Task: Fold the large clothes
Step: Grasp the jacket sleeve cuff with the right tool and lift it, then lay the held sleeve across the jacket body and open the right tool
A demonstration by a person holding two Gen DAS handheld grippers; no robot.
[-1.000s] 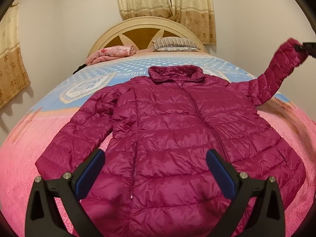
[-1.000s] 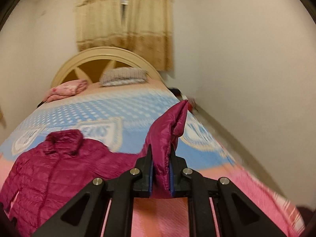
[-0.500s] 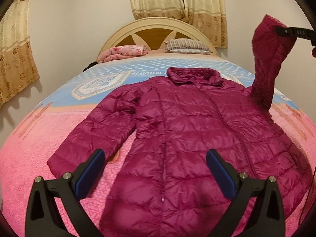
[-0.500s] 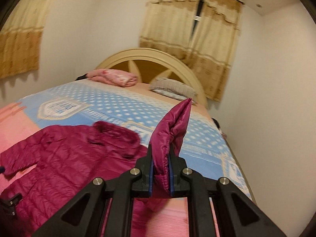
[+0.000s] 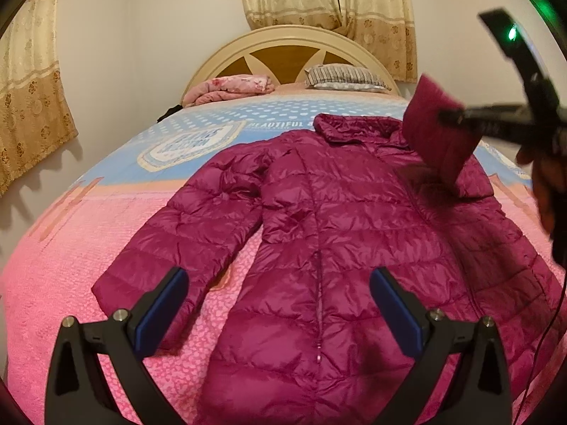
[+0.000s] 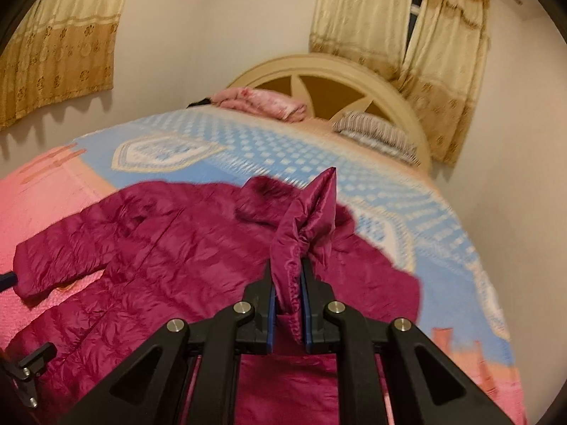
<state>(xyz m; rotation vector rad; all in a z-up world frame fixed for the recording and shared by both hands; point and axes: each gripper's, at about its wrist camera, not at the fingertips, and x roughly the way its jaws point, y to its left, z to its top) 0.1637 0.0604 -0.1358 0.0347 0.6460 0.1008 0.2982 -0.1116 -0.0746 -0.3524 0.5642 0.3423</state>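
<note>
Pillow (image 5: pixel 345 77) and folded blanket (image 5: pixel 234 88) sit beyond jacket (image 5: pixel 336 230).

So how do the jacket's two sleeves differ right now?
The right sleeve is lifted off the bed, its cuff pinched in the right tongs above the jacket's chest. The left sleeve lies flat and extended on the pink blanket, ungripped. Both are the same magenta quilted fabric.

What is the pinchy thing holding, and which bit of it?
The right gripper is shut on the purple jacket, pinching the cuff end of one sleeve. The left gripper is open, holding nothing.
</note>
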